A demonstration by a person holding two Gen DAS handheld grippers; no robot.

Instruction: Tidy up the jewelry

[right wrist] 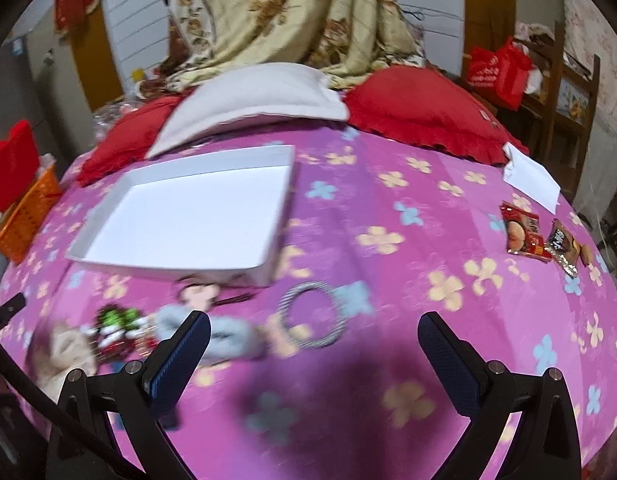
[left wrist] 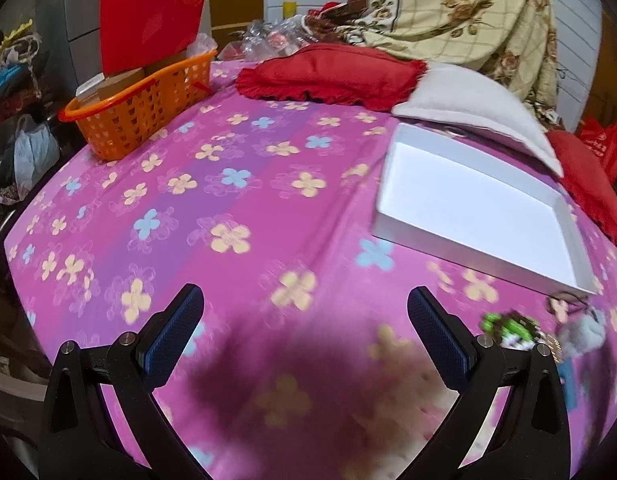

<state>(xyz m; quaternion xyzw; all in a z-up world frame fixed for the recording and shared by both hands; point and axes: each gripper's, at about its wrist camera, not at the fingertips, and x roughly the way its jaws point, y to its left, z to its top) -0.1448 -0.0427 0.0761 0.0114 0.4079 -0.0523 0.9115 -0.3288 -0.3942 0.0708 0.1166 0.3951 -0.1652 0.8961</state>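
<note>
An empty white box (left wrist: pixel 480 204) (right wrist: pixel 188 216) lies on the pink flowered bedsheet (left wrist: pixel 244 208) (right wrist: pixel 408 260). Just in front of it lies a blurred heap of jewelry: a striped bangle (right wrist: pixel 314 314), a grey fluffy piece (right wrist: pixel 228 334) (left wrist: pixel 582 330), a green beaded piece (right wrist: pixel 116 320) (left wrist: pixel 508 328) and a pinkish figure charm (right wrist: pixel 198 294). My right gripper (right wrist: pixel 314 338) is open above the sheet, the bangle showing between its fingers, nothing touched. My left gripper (left wrist: pixel 306 314) is open over bare sheet, left of the heap.
An orange basket (left wrist: pixel 144 110) (right wrist: pixel 26 216) holds a red box (left wrist: pixel 148 28). Red cushions (left wrist: pixel 332 72) (right wrist: pixel 424 108) and a white pillow (right wrist: pixel 256 98) lie behind the white box. Snack packets (right wrist: pixel 524 232) and a white paper (right wrist: pixel 532 178) sit at the right.
</note>
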